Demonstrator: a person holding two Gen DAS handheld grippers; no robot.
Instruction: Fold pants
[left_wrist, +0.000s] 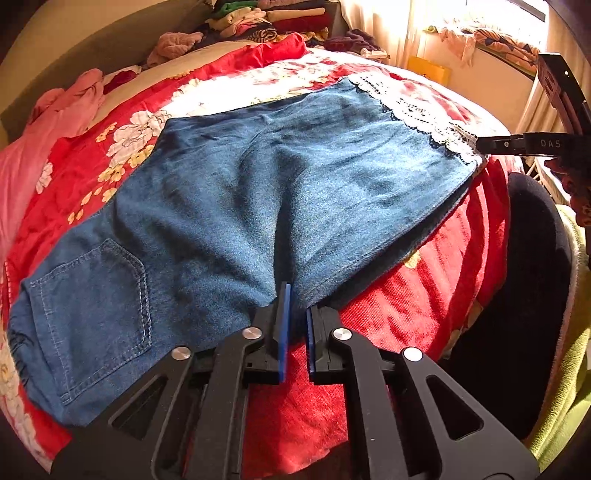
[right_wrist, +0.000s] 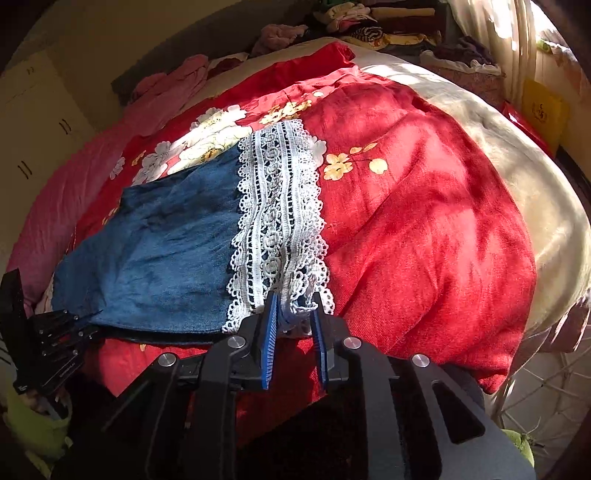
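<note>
Blue denim pants (left_wrist: 258, 177) lie flat on a red flowered blanket (left_wrist: 388, 314), with a back pocket (left_wrist: 92, 295) at the left and a white lace hem (left_wrist: 417, 110) at the far right. My left gripper (left_wrist: 296, 299) sits at the pants' near edge. Its blue pads stand slightly apart, red blanket shows between them, and the denim edge is just at the tips. In the right wrist view my right gripper (right_wrist: 294, 310) is open around the near end of the lace hem (right_wrist: 280, 206), which lies loosely between the pads. The left gripper (right_wrist: 86, 325) shows at that view's left edge.
Piles of clothes (left_wrist: 266, 18) are stacked at the back of the bed, and pink bedding (left_wrist: 55, 118) lies along the left. A dark round seat (left_wrist: 528, 295) with green cloth (left_wrist: 565, 406) stands at the bed's right. A cream cover (right_wrist: 535, 206) and curtains lie beyond.
</note>
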